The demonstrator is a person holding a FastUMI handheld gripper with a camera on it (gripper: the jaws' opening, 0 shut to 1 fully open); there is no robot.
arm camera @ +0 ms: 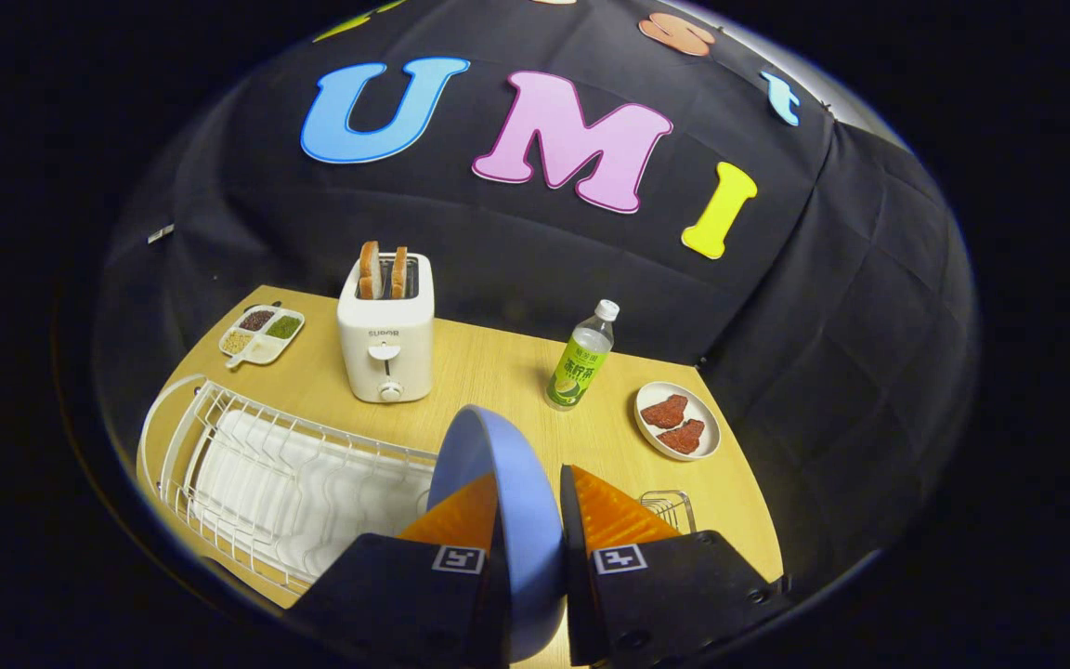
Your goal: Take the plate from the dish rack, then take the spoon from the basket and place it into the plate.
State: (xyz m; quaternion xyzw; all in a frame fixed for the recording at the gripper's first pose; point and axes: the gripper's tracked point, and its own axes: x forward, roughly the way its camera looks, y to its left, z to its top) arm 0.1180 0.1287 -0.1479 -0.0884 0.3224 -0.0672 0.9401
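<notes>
On the wooden table (498, 372), taking the white toaster (385, 339) as the landmark and reading from left to right: a white divided tray (262, 334) holding dark, green and pale fillings lies to the toaster's left, near the table's back edge. In front of the toaster and to its left stands the white wire dish rack (284, 474), its slots showing bare white ribs. The toaster itself carries two slices of bread (383, 270) upright in its slots; a short grey brand word sits on its front above the lever, too small to read with confidence.

Nearer than the toaster, the blue plate (498, 502) stands on edge, clear of the rack, clamped between the gripper (529, 506); its orange ribbed fingers (605, 511) press on either face, so the jaws are narrow and hold the plate.

To the toaster's right stands a clear bottle (581, 358) with a white cap and a green label printed with characters. Further right a white dish (677, 420) holds two reddish-brown pieces. Just beyond the right finger, part of a wire basket (670, 509) peeks out; its contents are hidden.
</notes>
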